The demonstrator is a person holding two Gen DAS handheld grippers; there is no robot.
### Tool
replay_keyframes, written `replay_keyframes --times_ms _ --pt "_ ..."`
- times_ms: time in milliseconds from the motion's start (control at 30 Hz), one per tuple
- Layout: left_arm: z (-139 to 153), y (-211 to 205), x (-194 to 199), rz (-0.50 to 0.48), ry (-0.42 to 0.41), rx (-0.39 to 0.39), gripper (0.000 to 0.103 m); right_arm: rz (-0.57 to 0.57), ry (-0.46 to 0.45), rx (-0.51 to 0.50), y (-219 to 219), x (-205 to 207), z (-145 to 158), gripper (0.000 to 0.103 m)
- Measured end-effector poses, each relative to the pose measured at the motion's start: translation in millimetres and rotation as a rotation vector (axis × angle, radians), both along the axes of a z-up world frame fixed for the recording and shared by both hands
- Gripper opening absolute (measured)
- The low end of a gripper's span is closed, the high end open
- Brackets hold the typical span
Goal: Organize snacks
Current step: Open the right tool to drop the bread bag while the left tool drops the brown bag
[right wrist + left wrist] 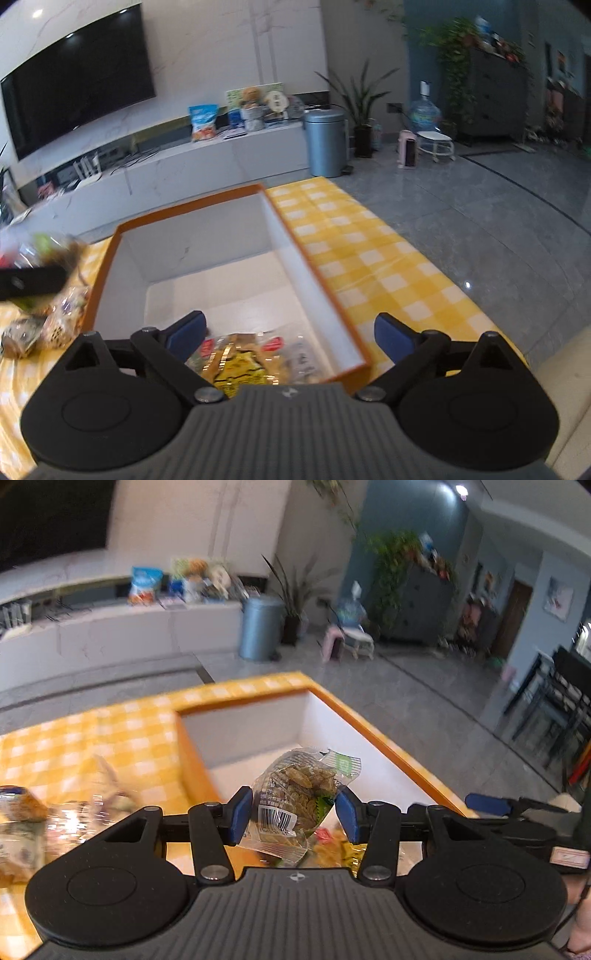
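My left gripper [293, 814] is shut on a clear snack packet [295, 794] of green-brown pieces with a barcode label, holding it above the near end of the orange box [388, 738] with a white inside. My right gripper [290, 332] stands open over the same orange box [317, 273], nothing between its blue pads. Under it, in the near end of the box, lie a yellow packet [240, 365] and other wrapped snacks [295, 354]. At the left edge of the right wrist view, the left gripper's finger [33, 282] and its packet show blurred.
The box sits on a yellow checked tablecloth [369, 258]. A heap of loose snack packets [44, 819] lies on the cloth left of the box, also seen as snack packets [40, 325]. Beyond the table are grey floor, a white TV bench and a blue bin [325, 142].
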State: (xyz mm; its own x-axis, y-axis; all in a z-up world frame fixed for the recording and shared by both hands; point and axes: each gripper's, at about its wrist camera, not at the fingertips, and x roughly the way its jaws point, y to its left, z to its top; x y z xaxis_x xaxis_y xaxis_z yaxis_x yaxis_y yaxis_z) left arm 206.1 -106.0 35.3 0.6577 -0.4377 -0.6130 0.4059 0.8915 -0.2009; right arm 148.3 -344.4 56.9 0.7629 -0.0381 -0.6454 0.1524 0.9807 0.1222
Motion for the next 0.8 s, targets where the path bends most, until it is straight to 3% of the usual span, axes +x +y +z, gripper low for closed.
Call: replay_keyframes --times_ms 133,233,333,467,533,600,633,733,800 --pt "-21.0 -30.3 28.7 -0.089 0.079 0.015 0.056 -0.048 -0.003 0.055 -17.3 -1.2 3.7 0.095" --pt "-38.0 -60.0 49.1 -0.156 0.125 0.101 0.056 -0.049 -0.015 0.071 -22.3 -1.8 6.3 0.095" --pt "-51.3 -87.1 60.9 -0.200 0.104 0.209 0.056 -0.057 -0.017 0.043 -26.6 -1.1 6.1 0.095" --pt "-69.4 -112.7 75.2 -0.237 0.057 0.292 0.056 -0.093 -0.016 0.045 -39.1 1.7 5.2 0.095" --pt "-76.5 -121.5 81.6 -0.259 0.054 0.312 0.058 -0.104 -0.019 0.056 -43.4 1.9 5.1 0.095" --pt "-80.8 -125.2 83.0 -0.293 0.076 0.321 0.074 -0.112 -0.019 0.056 -45.4 1.3 4.5 0.095" --pt "-78.3 -123.7 79.4 -0.291 0.071 0.319 0.077 -0.116 -0.016 0.055 -46.2 2.0 4.0 0.095" --pt "-67.9 -117.2 63.3 -0.235 -0.011 0.320 0.079 -0.124 -0.011 0.067 -46.2 4.4 3.2 0.095" --pt "-60.6 -112.1 56.6 -0.206 -0.011 0.339 0.079 -0.116 -0.016 0.071 -44.4 4.8 4.4 0.095"
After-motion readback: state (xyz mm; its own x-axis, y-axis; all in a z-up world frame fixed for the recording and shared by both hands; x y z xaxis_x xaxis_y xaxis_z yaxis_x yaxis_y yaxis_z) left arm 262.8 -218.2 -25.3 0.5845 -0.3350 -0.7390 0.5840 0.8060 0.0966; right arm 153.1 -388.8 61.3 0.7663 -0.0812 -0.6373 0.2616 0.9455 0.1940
